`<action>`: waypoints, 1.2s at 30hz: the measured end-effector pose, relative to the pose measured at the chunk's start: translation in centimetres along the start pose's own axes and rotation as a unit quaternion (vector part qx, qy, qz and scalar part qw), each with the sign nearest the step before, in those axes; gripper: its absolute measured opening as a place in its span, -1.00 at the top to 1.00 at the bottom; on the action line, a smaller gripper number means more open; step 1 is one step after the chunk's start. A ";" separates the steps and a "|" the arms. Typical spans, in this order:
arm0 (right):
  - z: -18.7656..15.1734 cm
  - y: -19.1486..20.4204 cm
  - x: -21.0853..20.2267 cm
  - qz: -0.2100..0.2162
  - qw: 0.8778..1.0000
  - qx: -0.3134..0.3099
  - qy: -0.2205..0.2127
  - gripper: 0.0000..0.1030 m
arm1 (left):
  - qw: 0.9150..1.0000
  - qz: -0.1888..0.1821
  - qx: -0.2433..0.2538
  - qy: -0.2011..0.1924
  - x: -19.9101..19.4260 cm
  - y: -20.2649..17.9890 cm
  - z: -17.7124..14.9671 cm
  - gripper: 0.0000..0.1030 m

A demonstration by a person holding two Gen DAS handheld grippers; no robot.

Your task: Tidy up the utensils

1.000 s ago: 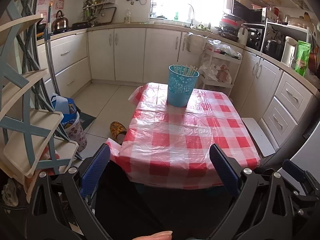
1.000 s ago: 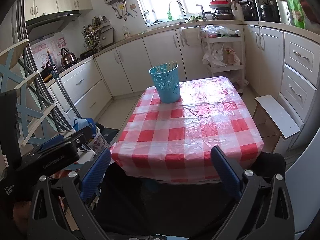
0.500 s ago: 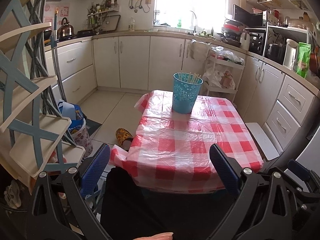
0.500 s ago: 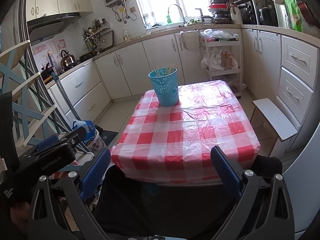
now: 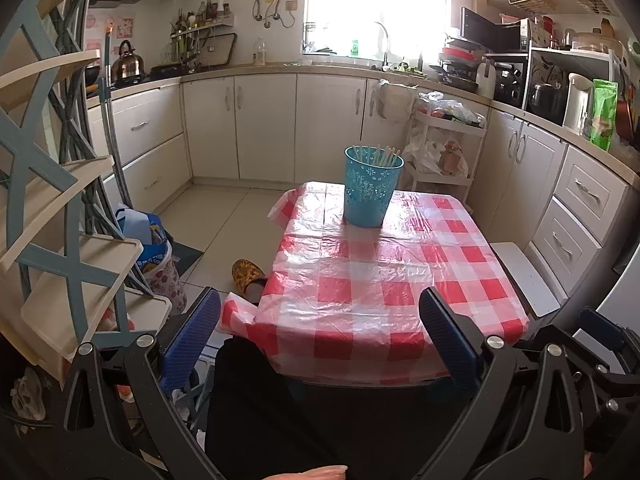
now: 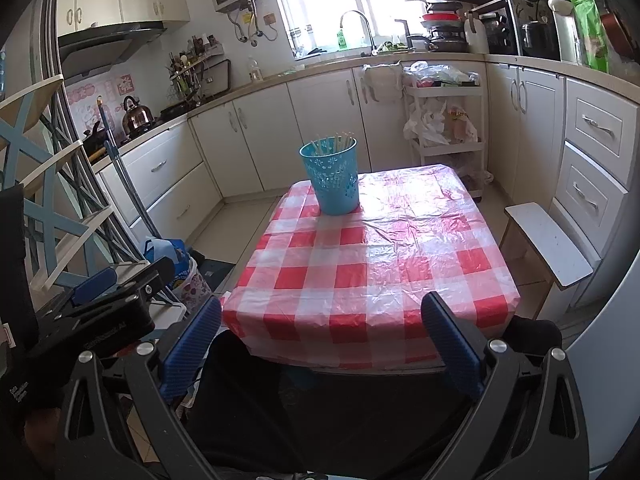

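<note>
A counter (image 5: 384, 280) under a red and white checked plastic cloth (image 6: 376, 264) fills the space ahead of both pairs of fingers, its near edge lying between the blue pads in each view. White cupboards (image 5: 264, 124) run along the far wall and down the right side, well beyond the fingers. A pale shelf rack with blue cross braces (image 5: 52, 216) stands close on the left of the left gripper (image 5: 320, 336). A white stool (image 6: 548, 244) sits beside the counter, ahead and to the right of the right gripper (image 6: 320, 340).

On the far end of the counter, well ahead of both grippers and a little left of centre between the right one's fingers, stands an upright blue perforated holder (image 5: 373, 191). The utensils, pale chopsticks (image 5: 378, 155), stand bunched inside it with their tips above the rim.

Both grippers hover short of the counter's near edge, each with its fingers (image 5: 192, 336) spread wide apart and nothing between them. The left gripper also shows at the lower left of the right wrist view, beside the right fingers (image 6: 450, 344). A slipper (image 5: 248, 276) lies on the floor left of the counter.
</note>
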State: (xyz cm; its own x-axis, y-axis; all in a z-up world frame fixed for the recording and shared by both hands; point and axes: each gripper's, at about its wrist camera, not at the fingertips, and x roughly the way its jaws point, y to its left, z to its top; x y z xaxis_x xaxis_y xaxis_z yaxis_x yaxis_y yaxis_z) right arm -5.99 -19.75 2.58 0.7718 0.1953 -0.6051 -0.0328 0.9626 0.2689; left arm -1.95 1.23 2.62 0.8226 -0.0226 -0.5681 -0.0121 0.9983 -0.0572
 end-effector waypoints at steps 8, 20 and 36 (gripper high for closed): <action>-0.1 0.1 -0.2 -0.003 1.000 -0.009 -0.007 -0.86 | 1.000 0.000 -0.004 0.006 0.1 0.1 -0.2 -0.85; -0.4 0.1 -0.3 -0.004 1.000 -0.007 -0.005 -0.86 | 1.000 -0.018 0.001 0.007 0.1 -0.2 -0.7 -0.85; -0.8 0.2 -0.6 -0.007 1.000 -0.013 -0.009 -0.86 | 1.000 0.008 0.012 0.020 0.7 -0.4 -1.2 -0.85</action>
State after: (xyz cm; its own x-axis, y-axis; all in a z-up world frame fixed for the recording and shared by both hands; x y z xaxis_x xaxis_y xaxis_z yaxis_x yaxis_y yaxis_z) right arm -6.96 -19.53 2.37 0.7832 0.1783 -0.5957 -0.0375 0.9698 0.2410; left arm -2.04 0.78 1.28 0.7985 -0.0092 -0.6019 -0.0105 0.9995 -0.0293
